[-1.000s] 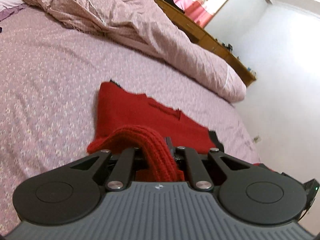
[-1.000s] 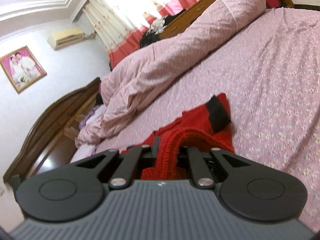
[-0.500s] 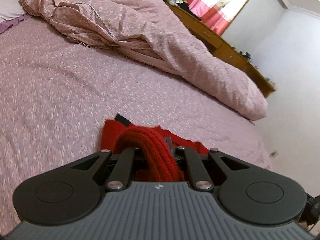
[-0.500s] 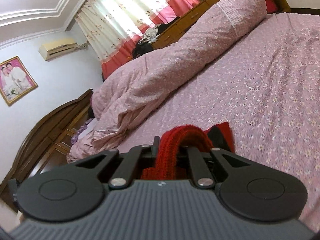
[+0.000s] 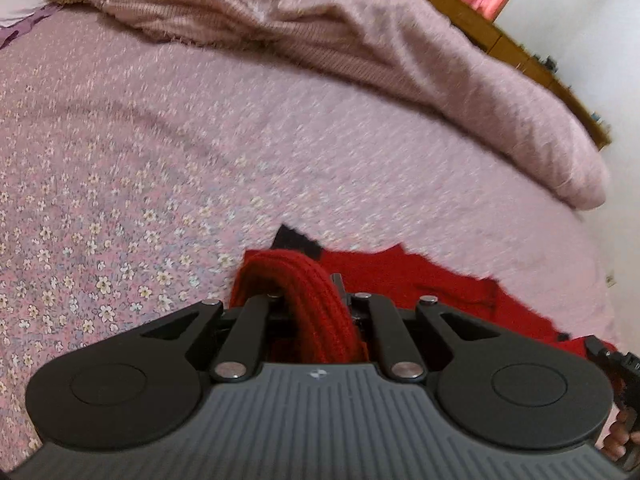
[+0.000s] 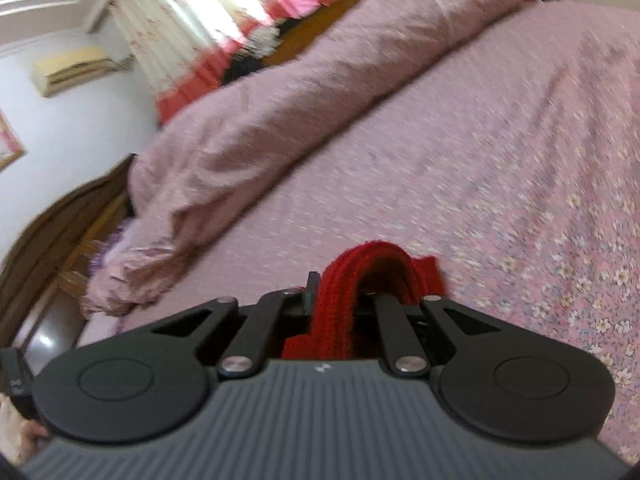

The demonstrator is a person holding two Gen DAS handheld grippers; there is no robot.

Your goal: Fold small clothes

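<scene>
A small red knitted garment (image 5: 420, 276) with black trim lies on the pink floral bed sheet (image 5: 140, 160), just ahead of both grippers. My left gripper (image 5: 316, 300) is shut on a bunched ribbed edge of the garment, which arches up between its fingers. My right gripper (image 6: 348, 292) is shut on another ribbed edge of the same garment (image 6: 360, 264). The fingertips of both grippers are hidden by the red knit. Most of the garment is hidden below the gripper bodies.
A rolled pink duvet (image 5: 400, 48) runs along the far side of the bed; it also shows in the right wrist view (image 6: 320, 92). Wooden furniture (image 5: 520, 48) and curtains (image 6: 224, 12) stand beyond it. A dark wooden headboard (image 6: 52, 232) is at the left.
Both grippers have carried the gripped red edges forward over the garment toward the duvet. Less of the flat red cloth shows ahead. Both stay shut on the knit.
</scene>
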